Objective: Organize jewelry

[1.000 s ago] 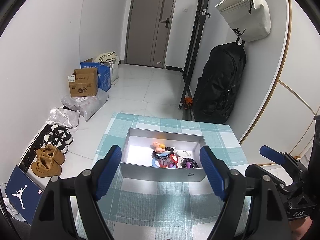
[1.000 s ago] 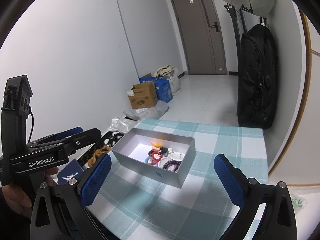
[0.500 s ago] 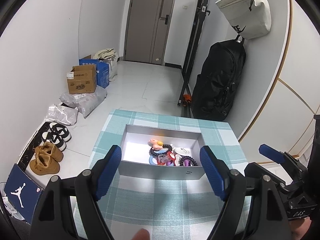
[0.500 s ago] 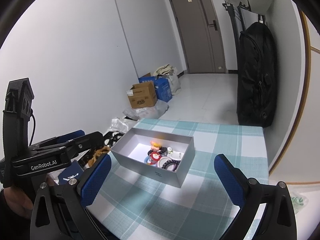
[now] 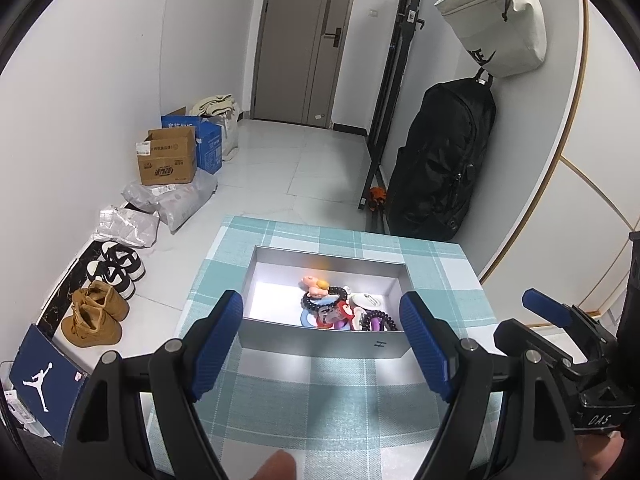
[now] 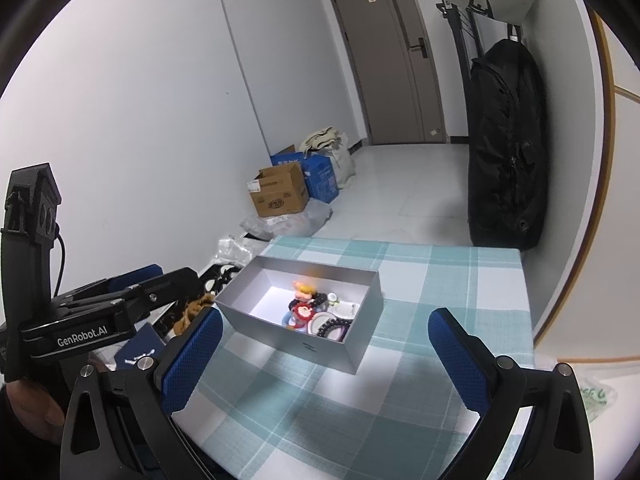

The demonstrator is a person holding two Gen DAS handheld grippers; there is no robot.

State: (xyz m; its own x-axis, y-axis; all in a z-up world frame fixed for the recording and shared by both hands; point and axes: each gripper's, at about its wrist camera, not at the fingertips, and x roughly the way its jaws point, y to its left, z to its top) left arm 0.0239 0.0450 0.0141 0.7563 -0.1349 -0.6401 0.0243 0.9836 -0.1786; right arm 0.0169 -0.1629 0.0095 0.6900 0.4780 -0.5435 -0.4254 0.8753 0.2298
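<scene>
We hold both grippers above the near side of the table (image 5: pixel 436 264), which wears a teal and white checked cloth. Our left gripper (image 5: pixel 322 344) has its blue fingers (image 5: pixel 218 340) spread wide with nothing between them, and they frame the grey box (image 5: pixel 320 342) that sits in the middle of the cloth. Our right gripper (image 6: pixel 324 360) is likewise released, its fingers (image 6: pixel 456 356) well apart and empty, aimed at the same box from the right.

The jewelry (image 5: pixel 340 308) lies heaped inside the open box, crowded toward its right half: dark beaded bracelets, a blue ring, a red and white charm, a small pink and orange figure, and a white piece near the right wall. The left half of the box floor is bare and brightly lit. In the right wrist view the pile (image 6: pixel 316 312) appears in the same end of the box (image 6: pixel 304 344).

A fingertip (image 5: pixel 276 464) shows at the bottom edge of the left wrist view.
</scene>
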